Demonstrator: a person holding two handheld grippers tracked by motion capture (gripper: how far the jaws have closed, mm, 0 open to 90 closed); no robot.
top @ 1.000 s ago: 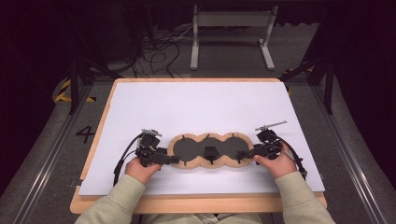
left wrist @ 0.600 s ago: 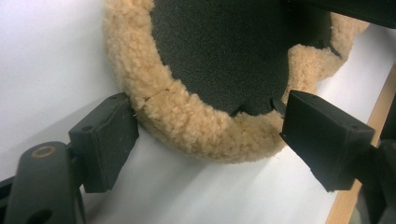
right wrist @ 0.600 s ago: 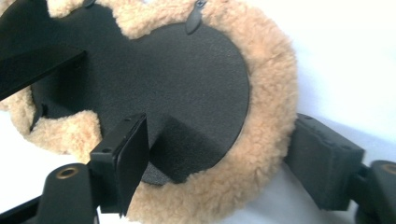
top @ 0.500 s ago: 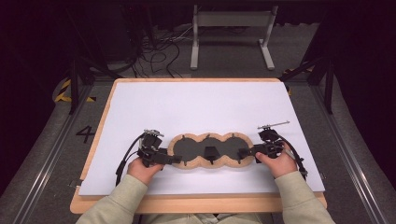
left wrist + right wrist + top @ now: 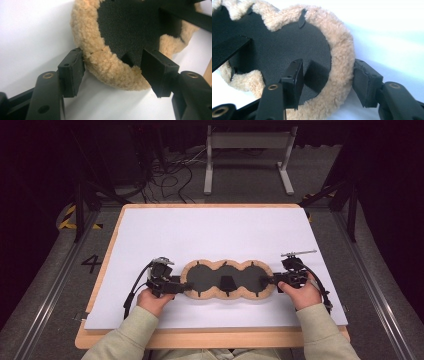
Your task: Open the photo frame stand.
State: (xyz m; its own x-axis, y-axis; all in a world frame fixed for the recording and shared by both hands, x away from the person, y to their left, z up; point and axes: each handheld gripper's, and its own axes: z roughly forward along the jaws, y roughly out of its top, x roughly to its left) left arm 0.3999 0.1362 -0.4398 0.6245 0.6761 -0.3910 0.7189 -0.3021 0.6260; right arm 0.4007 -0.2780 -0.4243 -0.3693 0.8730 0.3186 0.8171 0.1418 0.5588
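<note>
A black three-lobed pad with a tan fleece rim (image 5: 202,277) lies flat on the white sheet (image 5: 215,235). My left gripper (image 5: 184,288) is at its left end and my right gripper (image 5: 268,281) at its right end. In the left gripper view the jaws (image 5: 112,72) straddle the fleece rim (image 5: 110,67). One pad touches the outer edge and the other stands at the inner edge, with no squeeze showing. In the right gripper view the jaws (image 5: 329,82) also straddle the rim (image 5: 342,62), the inner pad still apart from it. Both pairs of jaws have just been closing.
The white sheet covers a wooden table top (image 5: 200,339) that I see from above. A person's two sleeved forearms come in from the bottom. Behind the table are a grey metal stand (image 5: 247,142) and cables on the floor. Metal rails run along both sides.
Both grippers' jaws have narrowed around the ends of the pad. The hands have hardly moved, and the pad lies where it was.
</note>
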